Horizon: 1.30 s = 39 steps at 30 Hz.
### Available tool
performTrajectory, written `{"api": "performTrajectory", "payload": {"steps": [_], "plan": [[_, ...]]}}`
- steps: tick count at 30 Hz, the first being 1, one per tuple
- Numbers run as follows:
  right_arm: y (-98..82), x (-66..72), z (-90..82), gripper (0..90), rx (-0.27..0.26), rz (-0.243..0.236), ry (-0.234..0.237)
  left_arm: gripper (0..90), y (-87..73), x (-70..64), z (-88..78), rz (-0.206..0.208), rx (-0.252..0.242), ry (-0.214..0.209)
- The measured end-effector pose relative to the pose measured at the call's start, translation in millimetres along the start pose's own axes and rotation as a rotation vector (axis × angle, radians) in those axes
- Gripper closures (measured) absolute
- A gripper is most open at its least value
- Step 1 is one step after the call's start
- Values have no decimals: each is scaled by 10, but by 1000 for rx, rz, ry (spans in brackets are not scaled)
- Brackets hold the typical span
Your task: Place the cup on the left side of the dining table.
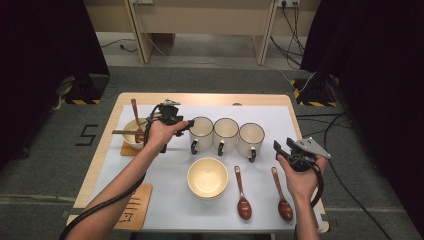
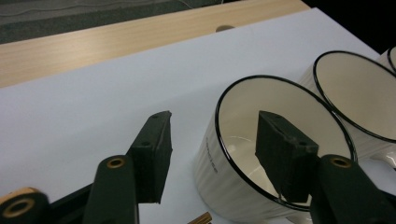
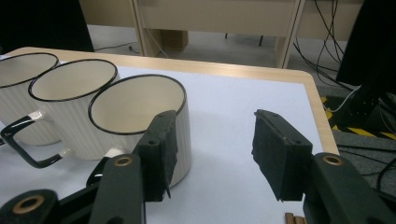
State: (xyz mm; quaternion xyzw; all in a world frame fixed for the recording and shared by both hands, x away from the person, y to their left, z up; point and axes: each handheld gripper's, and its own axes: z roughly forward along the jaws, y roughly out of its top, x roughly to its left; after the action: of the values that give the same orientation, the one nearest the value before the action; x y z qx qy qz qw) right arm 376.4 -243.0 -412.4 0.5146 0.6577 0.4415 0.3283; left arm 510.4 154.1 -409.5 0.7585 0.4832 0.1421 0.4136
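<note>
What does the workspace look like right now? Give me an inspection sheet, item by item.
Surface: wooden table under a white mat.
Job's things: three mugs in a row; empty bowl; two spoons on the mat; second bowl holding spoons on a coaster.
Clutter: wooden board at the near-left edge.
Grippers: left gripper open at the leftmost mug's rim; right gripper open, holding nothing.
Cables: cables on the floor.
Surroundings: grey floor, black curtains.

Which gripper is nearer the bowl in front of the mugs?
Left, though not by much. The left gripper sits just behind and left of the bowl, at the leftmost mug. The right gripper is farther off to the bowl's right, beyond both spoons.
</note>
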Motion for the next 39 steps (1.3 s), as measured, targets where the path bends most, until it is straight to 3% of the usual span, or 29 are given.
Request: {"api": "performTrajectory", "payload": {"steps": [14,24,34,39], "plan": [[-3,-4,10,497,4,-1,10,593,51,-43,246,4,103,22],[0,8,15,499,11,-2,20,728,112,-72,370,35,159,39],[11,-23,-9,499,1,4,18,787,152,-148,375,98,210,91],[-2,-8,8,499,5,-1,22,798,135,-121,338,87,203,88]]}}
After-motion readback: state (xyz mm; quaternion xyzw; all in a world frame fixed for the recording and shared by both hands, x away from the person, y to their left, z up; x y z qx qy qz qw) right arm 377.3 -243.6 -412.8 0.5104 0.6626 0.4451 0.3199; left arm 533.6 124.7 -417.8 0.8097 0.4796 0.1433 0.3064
